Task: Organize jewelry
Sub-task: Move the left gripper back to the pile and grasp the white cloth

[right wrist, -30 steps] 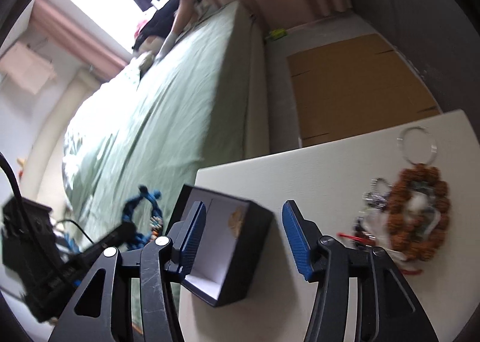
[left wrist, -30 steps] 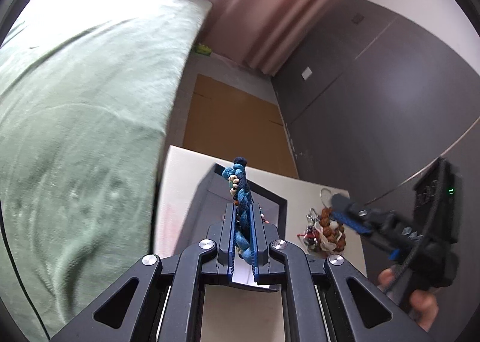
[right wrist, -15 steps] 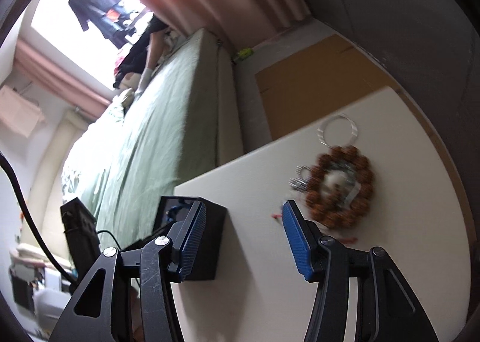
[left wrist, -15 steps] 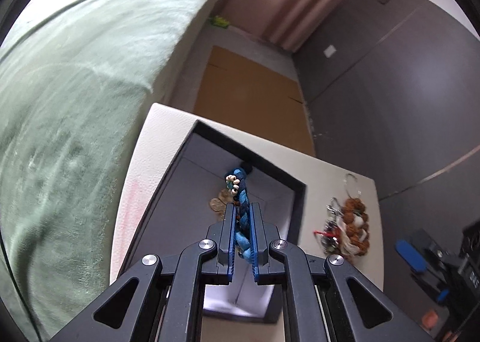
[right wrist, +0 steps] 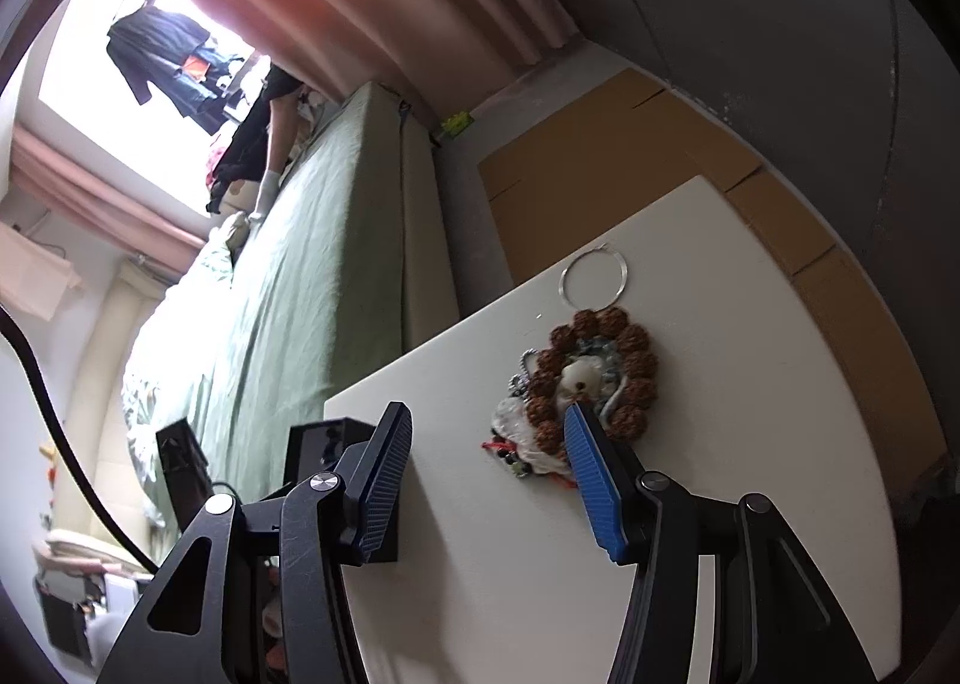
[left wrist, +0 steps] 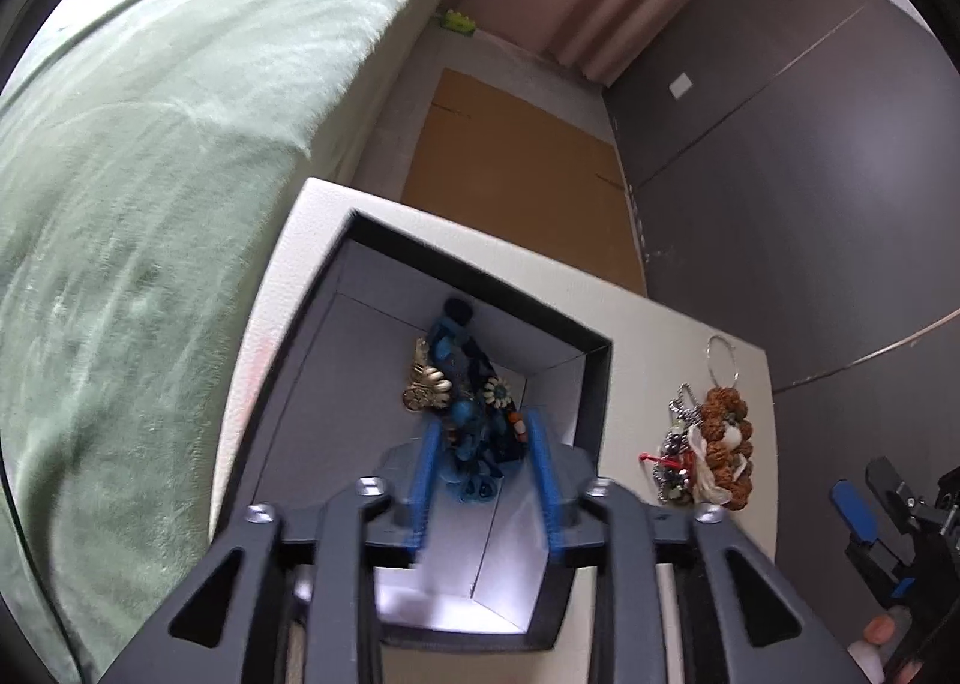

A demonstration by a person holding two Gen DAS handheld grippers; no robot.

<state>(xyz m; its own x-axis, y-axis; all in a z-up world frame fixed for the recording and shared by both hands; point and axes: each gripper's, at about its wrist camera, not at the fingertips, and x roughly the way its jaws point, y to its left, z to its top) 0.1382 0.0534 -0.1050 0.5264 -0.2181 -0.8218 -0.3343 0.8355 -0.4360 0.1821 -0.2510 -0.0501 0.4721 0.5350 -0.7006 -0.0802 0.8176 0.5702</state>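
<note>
A black open box (left wrist: 480, 282) stands on the white table (left wrist: 660, 336). Inside it lies a blue braided bracelet (left wrist: 465, 414) next to a gold piece (left wrist: 423, 387). My left gripper (left wrist: 483, 423) reaches into the box. Its jaws are opening, and the bracelet lies loose between the blue pads, which no longer press on it. A pile with a brown bead bracelet (right wrist: 600, 372) and a silver hoop (right wrist: 594, 276) lies on the table to the right of the box (right wrist: 336, 438). My right gripper (right wrist: 486, 414) hovers open over the table, its right finger just before the pile and nothing between the fingers.
A green bed (left wrist: 150, 144) runs along the table's left side. Flat cardboard (left wrist: 516, 168) lies on the floor beyond the table, and a dark wall (left wrist: 810, 174) stands at the right. A person (right wrist: 270, 144) leans over the far end of the bed.
The left gripper sank into the box, then parted its jaws, and the blue bracelet came to lie on the box floor. The right gripper swung from the box towards the pile.
</note>
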